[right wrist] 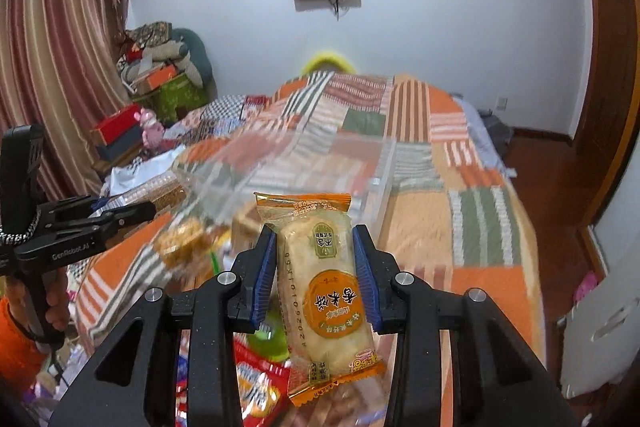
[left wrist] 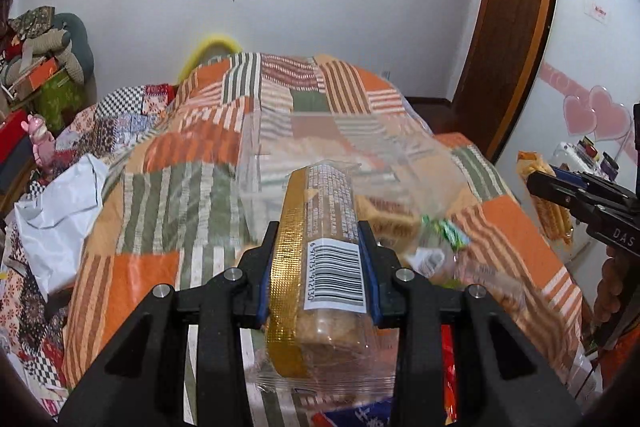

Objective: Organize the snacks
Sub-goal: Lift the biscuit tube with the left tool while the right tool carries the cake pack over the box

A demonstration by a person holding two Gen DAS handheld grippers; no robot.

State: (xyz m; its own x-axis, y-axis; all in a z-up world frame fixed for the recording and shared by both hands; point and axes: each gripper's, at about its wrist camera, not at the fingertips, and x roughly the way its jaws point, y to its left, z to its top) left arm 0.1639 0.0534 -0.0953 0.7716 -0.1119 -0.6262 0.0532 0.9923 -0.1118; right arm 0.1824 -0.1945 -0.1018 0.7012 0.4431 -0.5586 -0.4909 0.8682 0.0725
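Note:
My left gripper point(left wrist: 318, 231) is shut on a clear-wrapped biscuit pack point(left wrist: 320, 195) with a gold strip and a barcode label, held above the bed. My right gripper point(right wrist: 314, 235) is shut on an orange-wrapped rice cake pack point(right wrist: 324, 267), also lifted. Each gripper shows in the other's view: the right gripper point(left wrist: 536, 181) at the right edge, the left gripper point(right wrist: 148, 209) at the left. A clear plastic box point(right wrist: 384, 179) stands on the quilt just ahead of both. Loose snacks point(right wrist: 184, 239) lie in front of it, blurred.
The patchwork quilt point(left wrist: 160, 195) covers the bed. A white bag point(left wrist: 60, 211) lies at its left side, with stacked boxes point(right wrist: 120, 131) beyond. Red snack packs point(right wrist: 256, 379) sit below the right gripper. A wooden door point(left wrist: 504, 27) stands to the right.

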